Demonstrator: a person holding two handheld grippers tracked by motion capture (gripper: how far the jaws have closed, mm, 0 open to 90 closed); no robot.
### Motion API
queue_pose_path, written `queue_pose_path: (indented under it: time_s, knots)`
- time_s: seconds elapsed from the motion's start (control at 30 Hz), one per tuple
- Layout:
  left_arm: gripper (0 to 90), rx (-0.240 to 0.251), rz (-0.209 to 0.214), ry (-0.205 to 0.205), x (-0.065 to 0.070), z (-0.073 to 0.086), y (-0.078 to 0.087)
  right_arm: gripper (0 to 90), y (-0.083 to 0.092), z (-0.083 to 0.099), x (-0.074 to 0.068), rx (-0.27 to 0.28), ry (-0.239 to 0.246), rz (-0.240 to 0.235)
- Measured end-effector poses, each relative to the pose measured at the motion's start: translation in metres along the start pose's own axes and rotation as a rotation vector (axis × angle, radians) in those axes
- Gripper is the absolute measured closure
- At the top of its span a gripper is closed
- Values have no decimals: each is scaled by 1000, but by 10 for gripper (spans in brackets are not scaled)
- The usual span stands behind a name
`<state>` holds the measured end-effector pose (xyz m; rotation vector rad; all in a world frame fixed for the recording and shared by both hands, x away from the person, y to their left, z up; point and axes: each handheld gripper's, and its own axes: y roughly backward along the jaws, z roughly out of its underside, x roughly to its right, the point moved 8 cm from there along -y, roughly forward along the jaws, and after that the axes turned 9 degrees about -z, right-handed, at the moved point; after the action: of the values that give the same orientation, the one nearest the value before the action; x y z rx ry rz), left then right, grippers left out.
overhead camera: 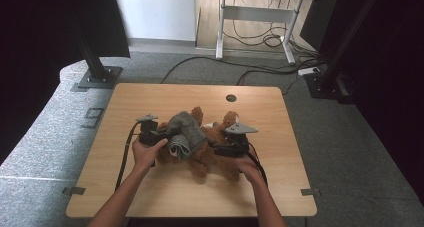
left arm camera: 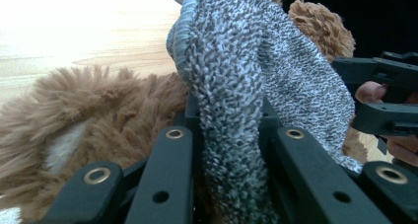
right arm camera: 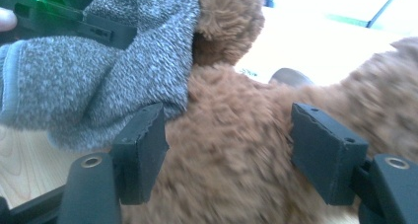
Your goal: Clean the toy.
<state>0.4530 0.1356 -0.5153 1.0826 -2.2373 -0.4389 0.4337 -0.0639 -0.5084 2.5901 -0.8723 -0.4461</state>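
A brown plush toy [overhead camera: 220, 159] lies in the middle of the wooden table [overhead camera: 150, 99], with a grey knitted sock [overhead camera: 186, 133] pulled over one of its limbs. My left gripper [overhead camera: 167, 135] is shut on the sock's fabric [left arm camera: 236, 86]; its jaws [left arm camera: 231, 135] pinch the knit with brown fur [left arm camera: 98, 115] just behind. My right gripper [overhead camera: 216, 146] is on the toy's other side. In the right gripper view its jaws [right arm camera: 229, 145] stand wide apart with the fur [right arm camera: 236, 105] between them, and the sock's cuff [right arm camera: 98, 61] lies beside the left pad.
A round cable hole [overhead camera: 230, 98] sits near the table's far edge. Bare wood lies around the toy on all sides. Beyond the table are a black stand base [overhead camera: 100, 78], floor cables [overhead camera: 260, 67] and a white desk frame [overhead camera: 255, 17].
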Motion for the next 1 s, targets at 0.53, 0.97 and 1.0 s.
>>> queue_pose_path:
  time_s: [0.53, 0.97, 1.0]
  knots:
    - [759, 2, 73, 10, 15, -2, 5, 463, -9, 27, -3, -6, -4, -15]
    - [759, 16, 215, -84, 86, -31, -6, 492, -5, 34, -9, 14, 18, -13]
    - [758, 6, 213, -90, 89, -32, -10, 492, -5, 35, -9, 14, 21, -14]
